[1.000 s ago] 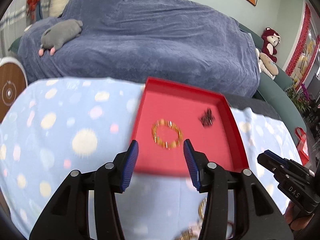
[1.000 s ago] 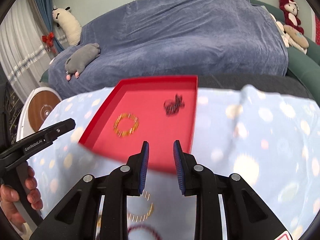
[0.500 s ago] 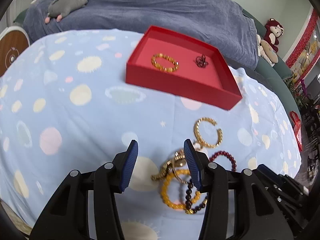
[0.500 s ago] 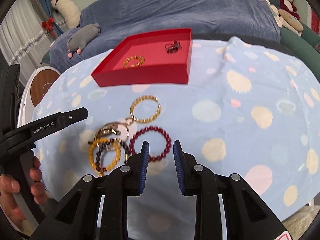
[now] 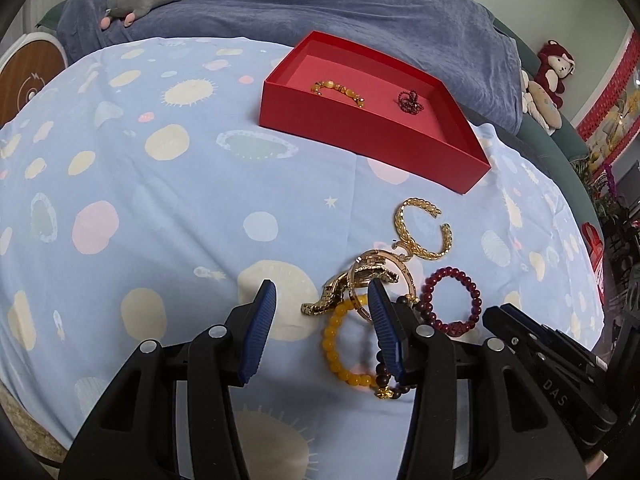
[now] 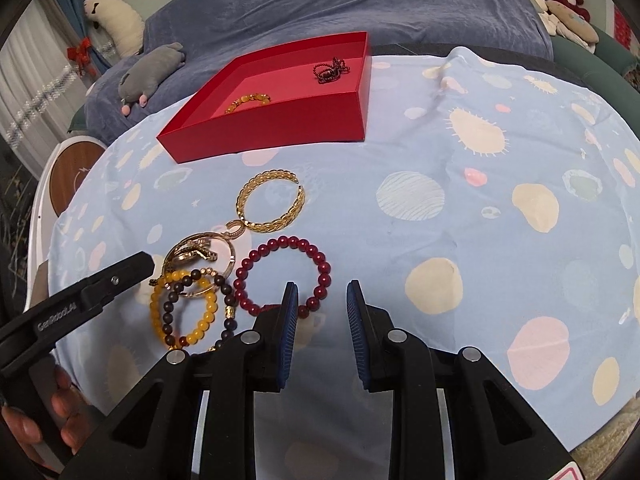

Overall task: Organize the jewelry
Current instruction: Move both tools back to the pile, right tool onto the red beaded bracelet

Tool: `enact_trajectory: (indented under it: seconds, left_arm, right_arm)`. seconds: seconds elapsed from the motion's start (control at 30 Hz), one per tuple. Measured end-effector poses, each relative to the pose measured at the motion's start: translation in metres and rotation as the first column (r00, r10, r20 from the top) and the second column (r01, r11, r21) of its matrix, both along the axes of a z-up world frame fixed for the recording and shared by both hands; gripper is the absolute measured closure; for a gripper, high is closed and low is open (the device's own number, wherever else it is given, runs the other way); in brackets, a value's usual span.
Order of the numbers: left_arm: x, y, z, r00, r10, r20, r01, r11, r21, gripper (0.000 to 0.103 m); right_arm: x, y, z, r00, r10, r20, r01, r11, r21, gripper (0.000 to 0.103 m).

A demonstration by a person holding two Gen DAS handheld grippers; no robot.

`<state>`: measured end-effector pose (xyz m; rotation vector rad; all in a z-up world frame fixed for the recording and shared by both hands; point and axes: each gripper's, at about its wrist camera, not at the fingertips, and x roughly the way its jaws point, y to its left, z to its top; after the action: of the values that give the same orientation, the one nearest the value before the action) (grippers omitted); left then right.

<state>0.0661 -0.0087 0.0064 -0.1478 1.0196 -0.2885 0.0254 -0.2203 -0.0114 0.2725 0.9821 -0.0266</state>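
Jewelry pile [image 6: 208, 280] lies on the spotted worktop [image 6: 480, 208] just ahead of us. Our right gripper [image 6: 322, 306], jaws apart & empty, hovers by the red bead bracelet [image 6: 282, 276]; left gripper [image 5: 320, 320] also gapes, empty. Red tray [image 6: 280, 128] beyond holds 2 pcs already, likely the sorting spot.

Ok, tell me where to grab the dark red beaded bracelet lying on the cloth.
Take the dark red beaded bracelet at its right-hand arc, coming straight down with the right gripper. It lies flat, and that side is free, away from the tangled yellow beaded bracelet pile on its left.
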Motion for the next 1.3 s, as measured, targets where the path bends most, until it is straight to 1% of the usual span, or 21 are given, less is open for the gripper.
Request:
enact_trajectory:
  seconds: [0.27, 0.33, 0.47, 0.57, 0.67, 0.7, 0.73, 0.97, 1.0, 1.07, 1.17, 1.2, 1.23, 1.3]
  left_arm:
    - [-0.005, 0.006, -0.007, 1.0, 0.012, -0.012, -0.012, 1.0, -0.007, 0.057]
    - [-0.008, 0.007, -0.009, 1.0, 0.004, -0.015, -0.004, 1.0, -0.017, 0.058]
    - [-0.014, 0.004, -0.011, 1.0, -0.018, -0.017, 0.018, 1.0, -0.013, 0.057]
    - [-0.019, -0.001, -0.009, 0.999, -0.032, -0.013, 0.032, 0.999, -0.015, 0.051]
    - [-0.023, -0.007, -0.007, 0.999, -0.053, -0.009, 0.053, 0.998, -0.017, 0.051]
    - [-0.024, -0.009, -0.006, 0.998, -0.057, -0.007, 0.057, 0.998, -0.016, 0.051]
    - [-0.025, -0.011, -0.005, 0.998, -0.065, -0.004, 0.065, 0.998, -0.016, 0.051]
    - [-0.032, -0.025, -0.003, 0.993, -0.119, 0.016, 0.119, 0.993, -0.004, 0.052]
    - [-0.032, -0.027, -0.003, 0.992, -0.123, 0.018, 0.123, 0.992, -0.002, 0.053]
    - [-0.033, -0.03, -0.004, 0.991, -0.134, 0.021, 0.134, 0.991, 0.001, 0.054]
    - [-0.032, -0.033, -0.008, 0.989, -0.145, 0.015, 0.145, 0.989, 0.004, 0.06]
    - [-0.032, -0.034, -0.009, 0.989, -0.147, 0.012, 0.147, 0.989, 0.003, 0.064]
    - [-0.031, -0.035, -0.012, 0.988, -0.152, 0.005, 0.152, 0.988, -0.003, 0.072]
    - [-0.03, -0.036, -0.016, 0.987, -0.16, -0.006, 0.16, 0.987, -0.008, 0.08]
  right_arm:
    - [0.013, 0.001, -0.009, 1.0, -0.012, -0.012, 0.011, 1.0, -0.013, 0.078]
    - [0.015, 0.002, -0.011, 1.0, -0.013, -0.016, 0.012, 1.0, -0.016, 0.078]
    - [0.019, 0.004, -0.012, 1.0, -0.005, -0.011, 0.005, 1.0, -0.023, 0.078]
    - [0.022, 0.008, -0.013, 1.0, 0.007, -0.006, -0.007, 0.999, -0.052, 0.078]
    - [0.023, 0.011, -0.014, 1.0, 0.015, -0.009, -0.016, 0.996, -0.09, 0.085]
    - [0.023, 0.011, -0.014, 1.0, 0.015, -0.012, -0.016, 0.995, -0.099, 0.091]
    - [0.022, 0.01, -0.014, 1.0, 0.014, -0.014, -0.015, 0.995, -0.099, 0.094]
    - [0.012, 0.003, -0.013, 1.0, -0.002, -0.027, 0.0, 0.997, -0.073, 0.096]
    - [0.011, 0.002, -0.013, 1.0, -0.005, -0.028, 0.003, 0.998, -0.069, 0.096]
    - [0.008, 0.001, -0.013, 1.0, -0.009, -0.03, 0.007, 0.998, -0.063, 0.096]
    - [0.008, 0.0, -0.013, 0.999, -0.01, -0.031, 0.008, 0.998, -0.06, 0.096]
    - [0.008, 0.0, -0.013, 0.999, -0.01, -0.032, 0.008, 0.998, -0.059, 0.096]
    - [0.008, 0.0, -0.013, 0.999, -0.011, -0.032, 0.009, 0.998, -0.059, 0.096]
    - [0.007, 0.001, -0.013, 0.999, -0.011, -0.031, 0.009, 0.998, -0.057, 0.096]
